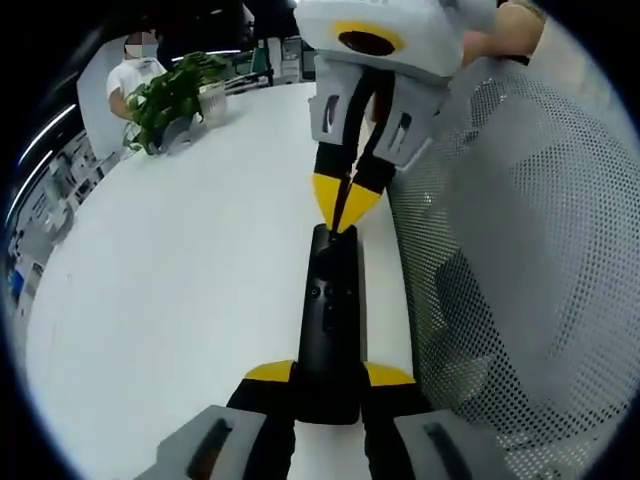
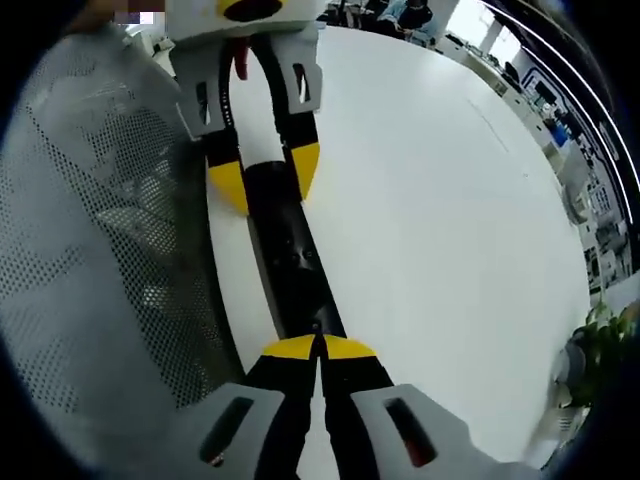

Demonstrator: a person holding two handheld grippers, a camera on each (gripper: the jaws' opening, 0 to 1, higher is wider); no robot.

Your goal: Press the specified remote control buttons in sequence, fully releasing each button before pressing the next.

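Observation:
A long black remote control (image 1: 333, 320) lies lengthwise on the white table (image 1: 180, 300). My left gripper (image 1: 330, 373) is shut on its near end, one yellow-tipped jaw on each side. My right gripper (image 1: 345, 210) comes in from the top of the left gripper view, its jaws shut together, and its tip rests on the far end of the remote. In the right gripper view the right gripper (image 2: 320, 347) has its closed tips down on the remote control (image 2: 295, 260). Beyond them the left gripper (image 2: 267, 178) clamps the other end.
A grey mesh chair back (image 1: 520, 260) stands close beside the remote along the table edge; the mesh chair back (image 2: 100, 230) is also in the right gripper view. A potted plant (image 1: 175, 95) sits at the table's far end, with a person (image 1: 135, 70) behind it. Desks stand beyond.

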